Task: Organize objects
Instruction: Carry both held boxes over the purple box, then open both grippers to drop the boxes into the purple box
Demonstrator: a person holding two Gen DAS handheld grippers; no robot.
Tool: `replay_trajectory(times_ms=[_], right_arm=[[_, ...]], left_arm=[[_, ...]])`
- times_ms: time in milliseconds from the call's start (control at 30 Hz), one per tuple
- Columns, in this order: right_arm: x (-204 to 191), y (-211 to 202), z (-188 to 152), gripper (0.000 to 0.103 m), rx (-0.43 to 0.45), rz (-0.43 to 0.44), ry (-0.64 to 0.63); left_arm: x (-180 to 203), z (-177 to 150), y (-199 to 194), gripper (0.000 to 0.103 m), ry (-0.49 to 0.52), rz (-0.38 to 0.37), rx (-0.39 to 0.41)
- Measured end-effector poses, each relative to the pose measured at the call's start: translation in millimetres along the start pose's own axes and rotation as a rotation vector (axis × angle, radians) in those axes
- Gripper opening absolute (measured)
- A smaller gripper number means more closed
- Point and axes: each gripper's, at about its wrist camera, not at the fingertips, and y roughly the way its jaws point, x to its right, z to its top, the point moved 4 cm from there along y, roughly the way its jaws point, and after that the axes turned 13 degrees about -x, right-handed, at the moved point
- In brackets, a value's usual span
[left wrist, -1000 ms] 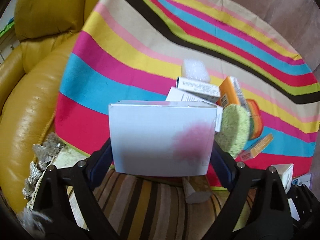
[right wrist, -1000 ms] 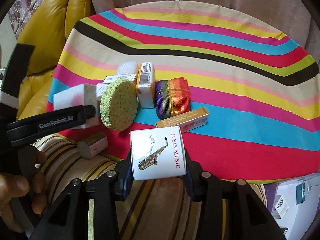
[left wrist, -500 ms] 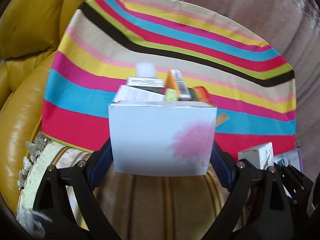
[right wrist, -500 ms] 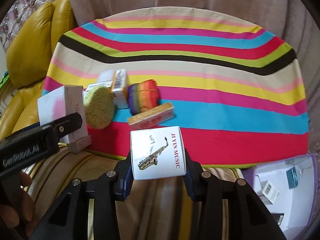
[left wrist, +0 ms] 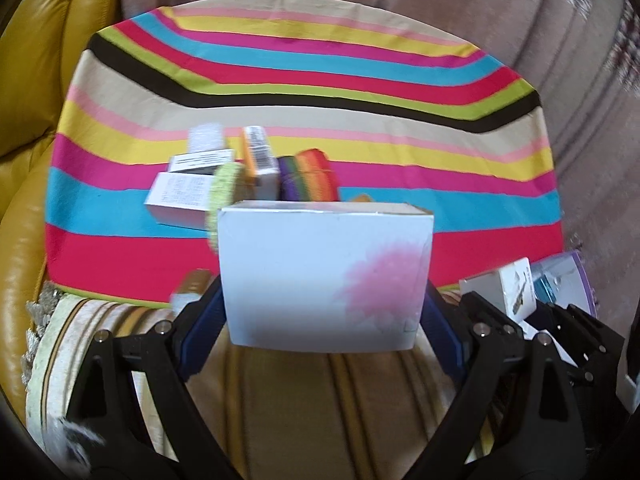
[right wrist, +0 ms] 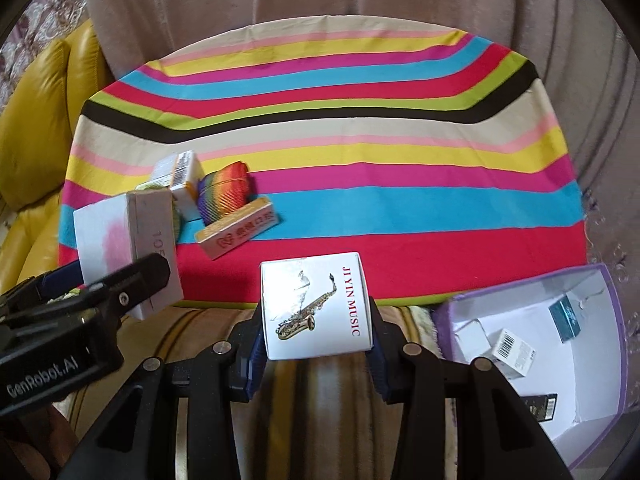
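Left claw (left wrist: 325,316) clamped wide on a white box with pink smudge (left wrist: 326,276), blue pads on both of its side faces, box held above the near edge of the surface. In the right wrist view the same box (right wrist: 120,236) sits at far left with "105" partly readable on its beige end face; the rest of that print is hidden behind the black claw body marked "GenRobot.AI".

On the striped cloth (right wrist: 360,168) covering the surface, a cluster left of centre: a white printed box (left wrist: 180,198), text too small to read, a green round sponge (left wrist: 224,190) mostly hidden behind the held box, an orange-and-white barcode box (right wrist: 184,178), a rainbow-striped bundle (right wrist: 224,192) just right of it, then a tan long box (right wrist: 238,232) with red Chinese characters, not legible, touching the bundle's near side.

Right claw (right wrist: 316,350) closed partway on a white saxophone box (right wrist: 314,306), reads "JIYIN MUSIC" in red beside a saxophone drawing, silver patch on its left half. Pads grip its left and right sides; box hangs over the near edge of the surface, over a striped brown cushion (right wrist: 328,420).

Far right, near: purple-rimmed open bin (right wrist: 608,320), cut off by the frame edge, holding a teal box (right wrist: 565,318), a white barcode box (right wrist: 512,352) and a dark item, partly hidden by the claw arm.
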Motion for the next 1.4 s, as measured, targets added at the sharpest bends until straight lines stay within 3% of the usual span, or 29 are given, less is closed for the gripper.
replay_trajectory(times_ms=[733,1200,1400], right_arm=[[106,-14,-43,0.044,-0.013,-0.057,0.276],[185,-15,-79,0.045,-0.049,-0.175,0.459],[204,-16,-95,0.045,-0.063,-0.208,0.532]], left_arm=[[112,-8,19,0.091,0.269,-0.074,-0.03],[173,-27,26,0.091,0.451,-0.144,-0.08],[189,-34,28,0.093,0.49,-0.227,-0.119]])
